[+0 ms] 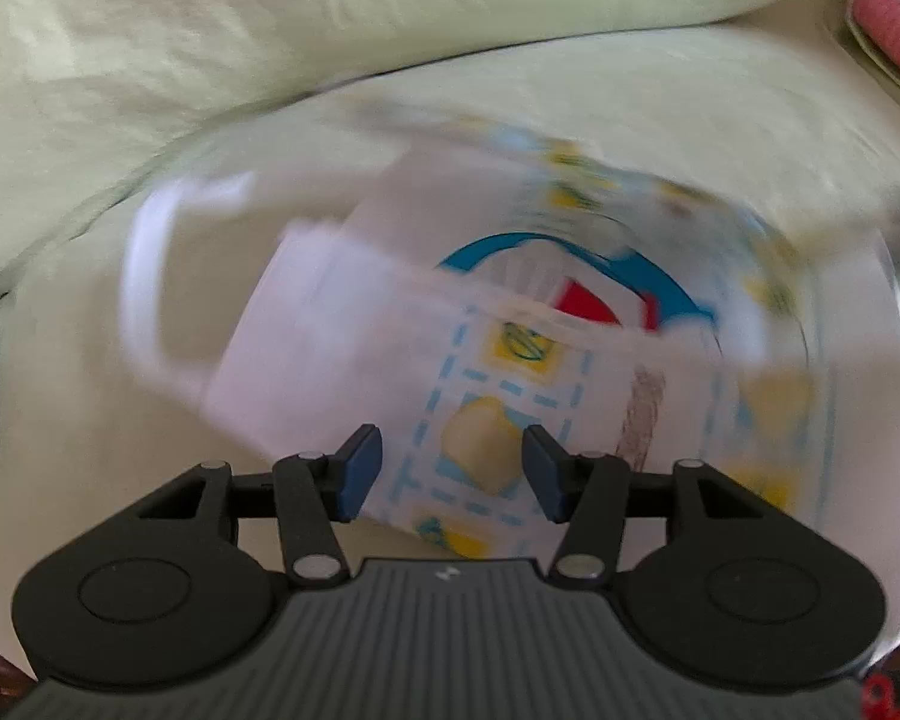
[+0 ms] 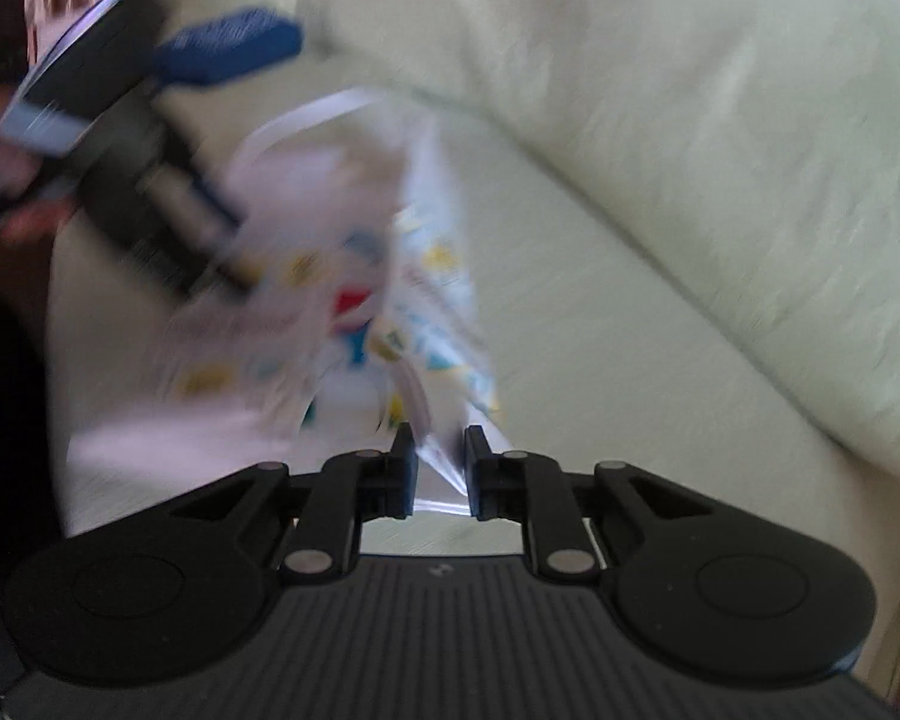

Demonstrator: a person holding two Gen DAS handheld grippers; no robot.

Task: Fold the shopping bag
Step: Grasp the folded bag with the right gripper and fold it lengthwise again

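folding looked to be mid-way: the shopping bag point(image 1: 486, 360), white with yellow and blue cartoon print, lay on the seat of a pale green sofa point(image 1: 180, 90), part of it doubled over itself and the whole thing smeared by motion blur. the left gripper point(image 1: 453, 474) sat low over the near end of the bag, jaws apart, printed fabric showing in the gap between the blue pads point(image 1: 360, 468); whether either pad touched the cloth, could not tell. the right gripper point(image 2: 440, 468) had its jaws drawn in close with an edge of the bag running down between them; looked clamped on that edge, though a sliver of gap showed beside the cloth.

judgement: one end was being carried across toward the other. next move would call for laying the held edge square on the far edge, then pressing the crease flat before letting go; thin slippery cloth likely to slide or spring back.

views differed. the left wrist view showed the bag from above: the white handle loop point(image 1: 150, 276) at the left side, a red and blue figure near the middle. the right wrist view alone showed the bag lifted and hanging in a ridge off the seat, the other gripper point(image 2: 150, 180) in a hand at the far end, and the sofa back cushion point(image 2: 660, 90).
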